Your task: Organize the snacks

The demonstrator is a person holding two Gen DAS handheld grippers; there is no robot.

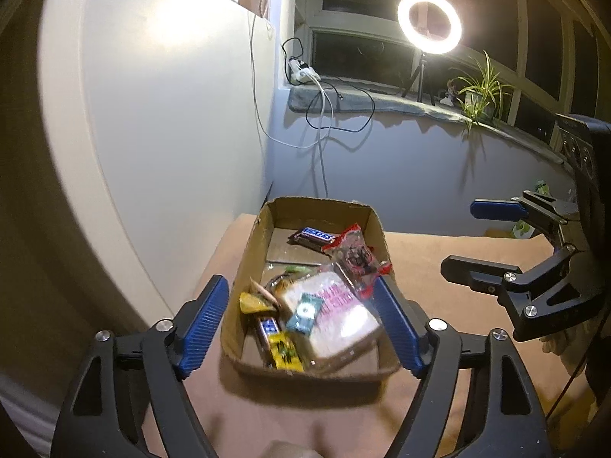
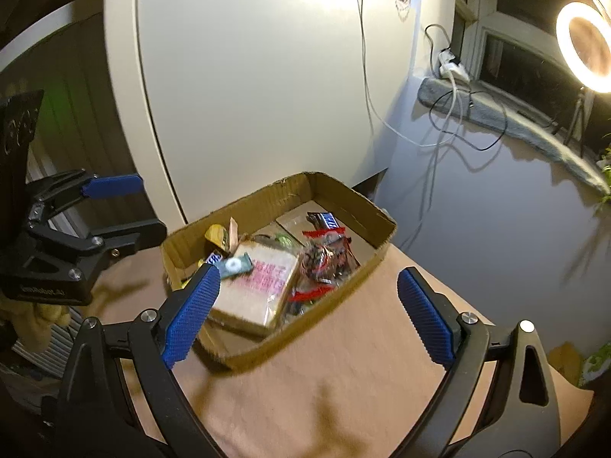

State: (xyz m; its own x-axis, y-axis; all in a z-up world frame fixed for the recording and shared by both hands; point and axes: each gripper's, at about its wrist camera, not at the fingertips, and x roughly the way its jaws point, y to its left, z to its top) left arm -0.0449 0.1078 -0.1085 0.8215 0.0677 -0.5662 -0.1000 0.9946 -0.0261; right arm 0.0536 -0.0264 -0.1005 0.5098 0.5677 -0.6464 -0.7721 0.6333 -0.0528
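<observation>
A shallow cardboard box (image 1: 263,229) (image 2: 343,297) sits on the tan table. It holds several snacks: a Snickers bar (image 1: 313,237) (image 2: 324,220), a red-edged clear bag (image 1: 353,255) (image 2: 324,259), a large flat pack with pink print (image 1: 336,313) (image 2: 259,286), a small teal pack (image 1: 303,312) (image 2: 235,266) and yellow bars (image 1: 284,351) (image 2: 215,233). My left gripper (image 1: 301,324) is open and empty, its fingers either side of the box's near end. My right gripper (image 2: 309,313) is open and empty, just before the box. Each gripper shows in the other view, the right (image 1: 485,236) and the left (image 2: 122,206).
A white cabinet panel (image 1: 160,133) (image 2: 248,95) stands close behind and left of the box. A windowsill (image 1: 382,101) carries a ring light (image 1: 429,23), cables and a plant (image 1: 481,91). Tan table surface (image 2: 343,381) spreads in front of the box. Green packs (image 1: 525,229) lie far right.
</observation>
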